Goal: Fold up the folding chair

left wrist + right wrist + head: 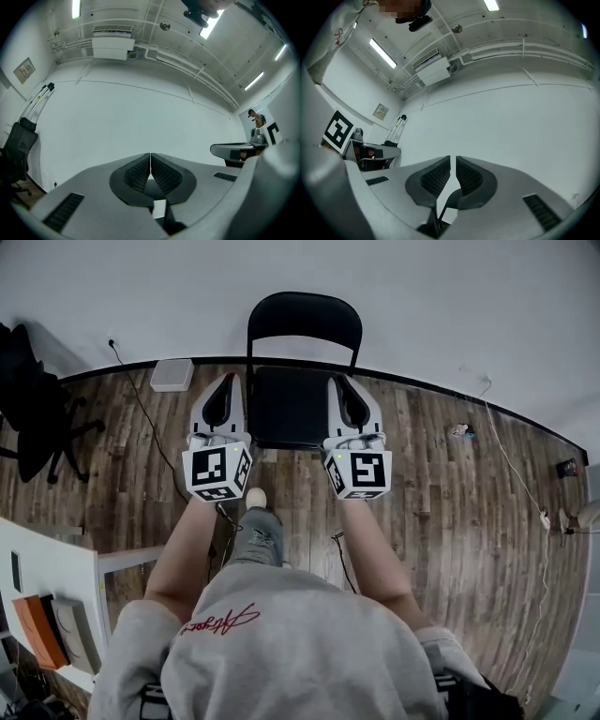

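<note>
Approach step, I judge: black folding chair (304, 320) unfolded at twelve o'clock; left gripper (228, 381) and right gripper (339, 382) pressed together, empty; next, spread jaws, grip the seat.

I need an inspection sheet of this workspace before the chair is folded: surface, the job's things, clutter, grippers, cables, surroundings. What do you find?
Surface: wooden floor, dark planks.
Job's things: black folding chair stands unfolded, its back toward the white wall.
Clutter: white box on the floor by the wall, left of the chair.
Grippers: left gripper and right gripper both have jaws shut, nothing between them.
Cables: black cable runs from the wall across the floor at the left; white cable at the right.
Surroundings: black office chair and white table at the left.
</note>
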Demonstrator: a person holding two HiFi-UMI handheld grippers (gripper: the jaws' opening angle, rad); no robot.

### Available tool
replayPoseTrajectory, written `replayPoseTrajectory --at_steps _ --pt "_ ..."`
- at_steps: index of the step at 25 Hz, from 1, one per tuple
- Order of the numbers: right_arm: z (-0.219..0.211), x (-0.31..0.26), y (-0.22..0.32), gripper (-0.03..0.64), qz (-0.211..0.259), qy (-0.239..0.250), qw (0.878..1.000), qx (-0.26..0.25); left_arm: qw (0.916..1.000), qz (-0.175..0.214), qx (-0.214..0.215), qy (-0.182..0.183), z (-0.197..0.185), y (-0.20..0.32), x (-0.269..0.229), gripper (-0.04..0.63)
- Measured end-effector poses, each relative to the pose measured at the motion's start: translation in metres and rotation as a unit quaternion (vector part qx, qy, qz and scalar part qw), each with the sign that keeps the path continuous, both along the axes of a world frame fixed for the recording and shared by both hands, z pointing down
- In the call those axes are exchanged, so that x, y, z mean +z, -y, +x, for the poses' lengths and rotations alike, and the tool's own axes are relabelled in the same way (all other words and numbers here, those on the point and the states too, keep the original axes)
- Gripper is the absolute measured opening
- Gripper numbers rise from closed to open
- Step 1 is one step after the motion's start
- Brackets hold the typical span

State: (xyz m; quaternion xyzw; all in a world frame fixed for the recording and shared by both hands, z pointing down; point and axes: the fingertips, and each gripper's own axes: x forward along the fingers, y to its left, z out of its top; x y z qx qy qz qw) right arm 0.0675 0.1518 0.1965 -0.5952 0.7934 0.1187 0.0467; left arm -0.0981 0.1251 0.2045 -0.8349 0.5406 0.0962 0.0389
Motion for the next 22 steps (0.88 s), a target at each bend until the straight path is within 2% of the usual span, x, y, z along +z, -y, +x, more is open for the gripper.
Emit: replayPoseTrajectory --at_steps 7,8,9,12,16,18,22 --pt "-0.003 0.023 0.105 0.028 -0.008 0.009 1.000 0.013 0.9997 -0.020 0.010 -0.004 -0.001 0.117 0.020 0.018" --pt "-0.005 0.027 0.120 0.062 -0.011 0.012 1.000 0.016 0.9996 -0.026 0.014 -0.005 -0.001 0.133 0.022 0.018" --pt "-0.006 0.031 0.133 0.134 -0.015 0.016 1.000 0.018 0.9993 -0.031 0.019 -0.006 -0.001 0.148 0.024 0.018" --pt "-0.005 0.042 0.168 0.144 -0.026 0.026 0.999 0.025 0.9983 -0.044 0.039 -0.007 0.006 0.187 0.033 0.019" --pt "0.002 0.069 0.195 0.173 -0.054 0.047 0.997 0.038 0.9965 -0.068 0.040 0.028 0.018 0.230 0.070 0.031" --pt "0.004 0.091 0.201 0.181 -0.073 0.050 0.995 0.039 0.9941 -0.090 0.045 0.041 0.023 0.250 0.102 0.167" --pt "-0.001 0.137 0.209 0.197 -0.101 0.025 0.994 0.031 0.9871 -0.145 0.027 0.062 0.024 0.294 0.178 0.249"
